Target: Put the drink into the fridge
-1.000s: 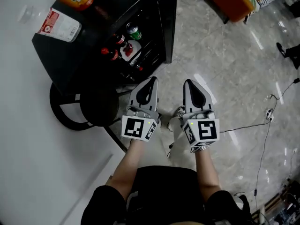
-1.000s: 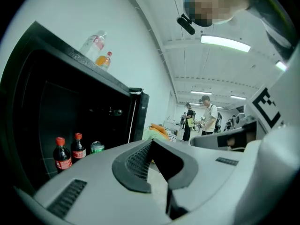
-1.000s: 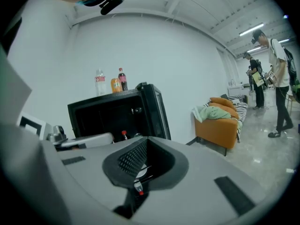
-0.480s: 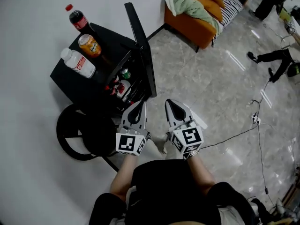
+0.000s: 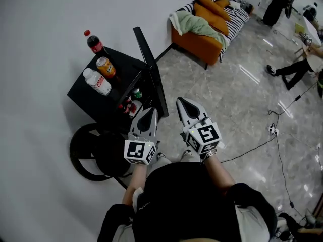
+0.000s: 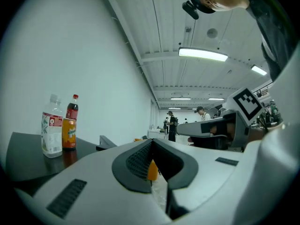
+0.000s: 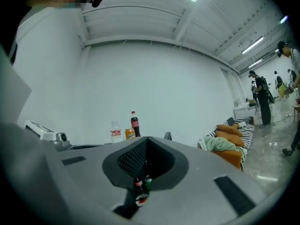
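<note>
A black mini fridge stands against the white wall with its door swung open. Several bottles and cans show on its shelves. On its top stand a cola bottle, an orange drink and a water bottle. The same three appear in the left gripper view: water bottle, orange drink, cola bottle. My left gripper and right gripper hang side by side in front of the fridge, both shut and empty. The shelved drinks peek past the right jaws.
A black round stool sits left of the fridge. An orange sofa with a green blanket stands at the far wall. A cable trails over the tiled floor on the right. People stand at the far right.
The head view has pulled back and up from the fridge, so the fridge looks smaller and the three drinks on top have come into view. Both grippers stay shut together.
</note>
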